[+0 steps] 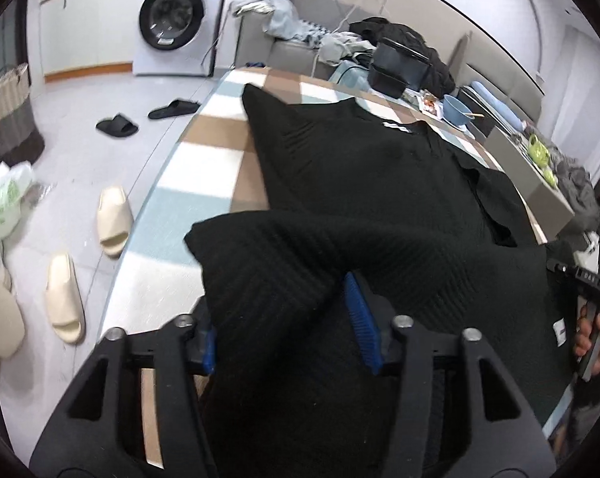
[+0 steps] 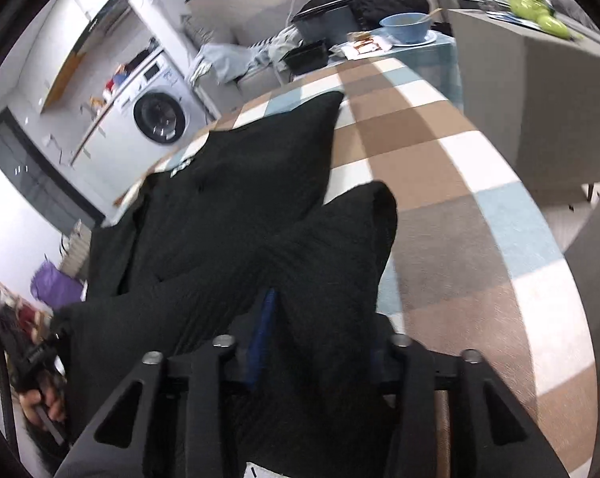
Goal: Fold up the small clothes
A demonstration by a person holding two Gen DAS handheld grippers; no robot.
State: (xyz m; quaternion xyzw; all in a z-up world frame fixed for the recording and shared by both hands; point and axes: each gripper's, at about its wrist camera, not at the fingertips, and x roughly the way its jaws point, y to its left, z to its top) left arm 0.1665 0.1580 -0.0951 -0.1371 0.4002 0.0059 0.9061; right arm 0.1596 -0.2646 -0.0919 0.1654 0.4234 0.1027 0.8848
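as the left wrist view looks down its jaws, the left gripper (image 1: pixel 288 334) stands partly open with a fold of the black knit garment (image 1: pixel 359 171) draped between the blue pads (image 1: pixel 361 322), seemingly letting it go onto the checked tabletop (image 1: pixel 212 167). from the right wrist view, the right gripper (image 2: pixel 320 338) is likewise partly open around its corner, laid over the spread body to make the fold.
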